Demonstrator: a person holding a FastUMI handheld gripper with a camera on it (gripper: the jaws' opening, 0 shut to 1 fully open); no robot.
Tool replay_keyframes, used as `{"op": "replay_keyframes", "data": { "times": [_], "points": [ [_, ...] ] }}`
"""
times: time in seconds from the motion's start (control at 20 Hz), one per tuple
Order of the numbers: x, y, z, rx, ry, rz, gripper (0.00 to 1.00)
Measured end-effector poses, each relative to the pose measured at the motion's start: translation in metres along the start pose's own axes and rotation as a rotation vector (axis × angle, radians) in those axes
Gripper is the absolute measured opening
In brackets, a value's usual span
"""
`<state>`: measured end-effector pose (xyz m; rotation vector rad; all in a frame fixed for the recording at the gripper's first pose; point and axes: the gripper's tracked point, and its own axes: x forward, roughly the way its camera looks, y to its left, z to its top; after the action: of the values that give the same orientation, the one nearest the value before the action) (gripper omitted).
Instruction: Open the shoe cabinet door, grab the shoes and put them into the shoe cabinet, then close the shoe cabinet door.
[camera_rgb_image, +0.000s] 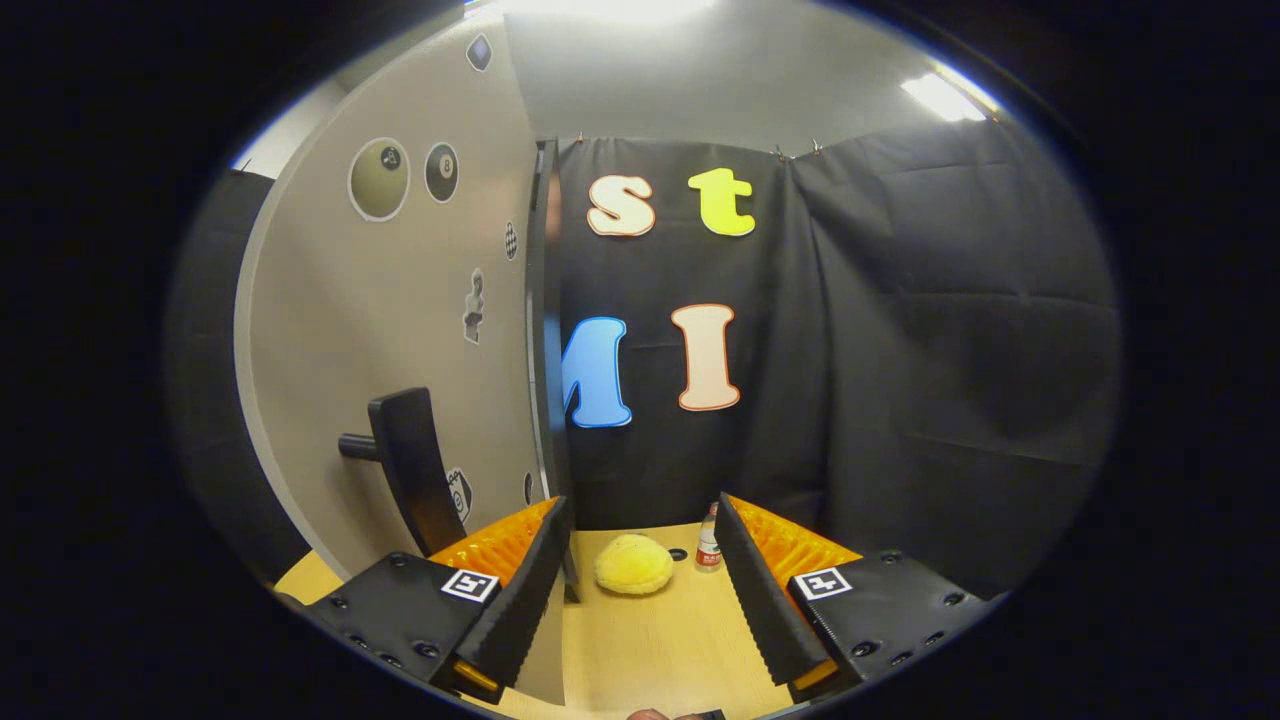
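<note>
The beige shoe cabinet door (400, 330), dotted with stickers, stands edge-on just left of my line of sight. Its dark free edge (545, 330) runs down to the inner side of my left finger (520, 590). A black bar handle (412, 468) sticks out from the door face above that finger. My gripper (645, 590) is open, and both fingers press on nothing. A yellow fluffy shoe (632, 565) lies on the wooden tabletop (650, 650), ahead of the fingers and between them.
A small bottle (708, 542) with a red label stands on the table just right of the shoe, near my right finger. A small dark cap (678, 553) lies between them. Black booth cloth (900, 350) closes off the back and right.
</note>
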<state>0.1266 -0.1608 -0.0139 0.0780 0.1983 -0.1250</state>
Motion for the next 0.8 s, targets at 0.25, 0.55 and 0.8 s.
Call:
{"op": "replay_keyframes", "data": {
  "times": [0.25,0.55,0.8],
  "points": [
    [-0.008,0.059,-0.002,-0.001,0.023,0.031,0.92],
    [-0.004,0.131,-0.001,-0.036,0.042,0.073,0.92],
    [-0.002,0.191,0.006,-0.049,0.018,0.126,0.93]
  ]
}}
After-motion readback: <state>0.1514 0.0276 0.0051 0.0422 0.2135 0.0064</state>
